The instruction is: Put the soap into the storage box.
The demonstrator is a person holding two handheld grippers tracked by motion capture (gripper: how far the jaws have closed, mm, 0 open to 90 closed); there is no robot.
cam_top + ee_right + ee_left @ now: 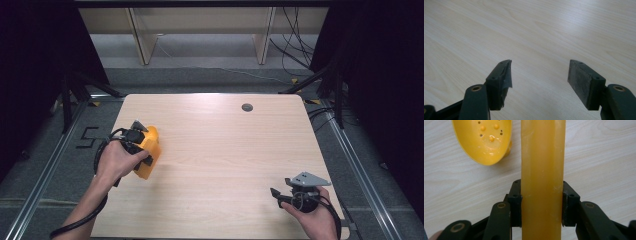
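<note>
At the left of the high view, the left gripper (134,136) sat near the table's left edge, its jaws clamped on a yellow plastic object (148,159) that the left hand (116,161) partly covered. In the left gripper view the jaws pressed both sides of a broad amber-yellow bar (542,180) of that object, running up the middle of the frame; a perforated yellow bowl-shaped part (485,140) lay on the wood at upper left. Whether bar and bowl were one piece, I could not tell.

At lower right of the high view, the right gripper (280,196) rested close to the table's near edge, jaws spread wide apart with nothing between them. The right gripper view showed bare wood ahead of the pads.

The pale wooden table (220,150) was open across its centre and far half, save a grey cable port (247,107) near the far edge. Beyond stood wooden shelf legs (142,40) and loose cables (295,45) on grey floor.
</note>
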